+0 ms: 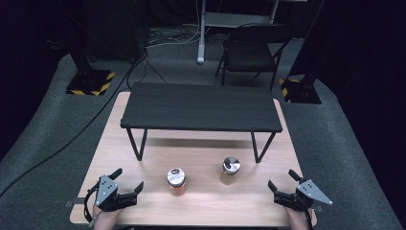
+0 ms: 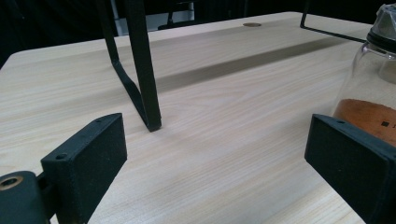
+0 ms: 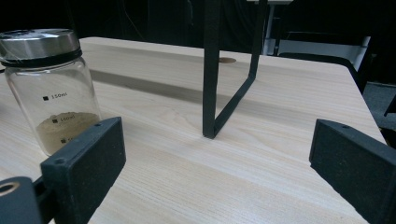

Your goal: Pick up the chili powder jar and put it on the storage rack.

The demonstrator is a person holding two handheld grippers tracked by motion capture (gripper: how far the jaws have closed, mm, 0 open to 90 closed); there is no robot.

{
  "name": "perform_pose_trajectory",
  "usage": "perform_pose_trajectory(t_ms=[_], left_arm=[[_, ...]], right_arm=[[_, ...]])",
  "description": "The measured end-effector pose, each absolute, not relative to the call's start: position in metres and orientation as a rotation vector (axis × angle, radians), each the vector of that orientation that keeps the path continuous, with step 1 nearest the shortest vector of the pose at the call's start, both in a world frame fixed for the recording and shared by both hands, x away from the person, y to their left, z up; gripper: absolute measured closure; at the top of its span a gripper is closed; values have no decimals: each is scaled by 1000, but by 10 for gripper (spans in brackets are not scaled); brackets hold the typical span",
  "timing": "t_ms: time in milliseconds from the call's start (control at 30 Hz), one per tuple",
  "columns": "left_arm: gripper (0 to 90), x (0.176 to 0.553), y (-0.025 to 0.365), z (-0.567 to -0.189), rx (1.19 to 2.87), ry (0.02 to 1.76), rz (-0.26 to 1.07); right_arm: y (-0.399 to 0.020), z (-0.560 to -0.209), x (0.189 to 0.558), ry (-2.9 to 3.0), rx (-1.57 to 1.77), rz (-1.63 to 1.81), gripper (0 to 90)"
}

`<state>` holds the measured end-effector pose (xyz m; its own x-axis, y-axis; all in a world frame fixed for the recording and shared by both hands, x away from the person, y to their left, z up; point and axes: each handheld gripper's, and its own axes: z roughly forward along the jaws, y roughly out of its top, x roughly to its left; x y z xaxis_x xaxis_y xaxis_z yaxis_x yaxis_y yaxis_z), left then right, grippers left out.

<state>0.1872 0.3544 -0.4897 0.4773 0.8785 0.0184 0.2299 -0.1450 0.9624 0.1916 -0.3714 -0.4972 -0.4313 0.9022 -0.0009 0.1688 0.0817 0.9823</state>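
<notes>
I hold both grippers wide open and empty near the table's point(image 1: 201, 201) front corners — left gripper point(image 1: 128, 181), right gripper point(image 1: 282, 182). Between them stand two jars: the orange-filled jar point(image 1: 175, 181) and the tan-filled jar point(image 1: 231, 170) — just in front of the black shelf point(image 1: 201, 108).

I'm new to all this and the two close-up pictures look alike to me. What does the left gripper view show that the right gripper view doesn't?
Left gripper view: a jar holding reddish-orange powder, at its right edge.

Right gripper view: a jar with tan powder, printed volume marks and a shiny metal lid, at its left.

Both: two open black jaws at the bottom, the pale wooden table, and a black metal leg of the small shelf.
</notes>
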Motion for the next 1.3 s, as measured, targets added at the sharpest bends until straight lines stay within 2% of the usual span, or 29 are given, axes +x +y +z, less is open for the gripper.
perform_pose_trajectory(t_ms=[733,1300], left_arm=[[53,188,353,-489,1660,957,741],[50,195,353,-490,1682,880,666]], right_arm=[[-370,-496,192,1706,1068,1391,32],[-370,-496,192,1709,1066,1390,34]])
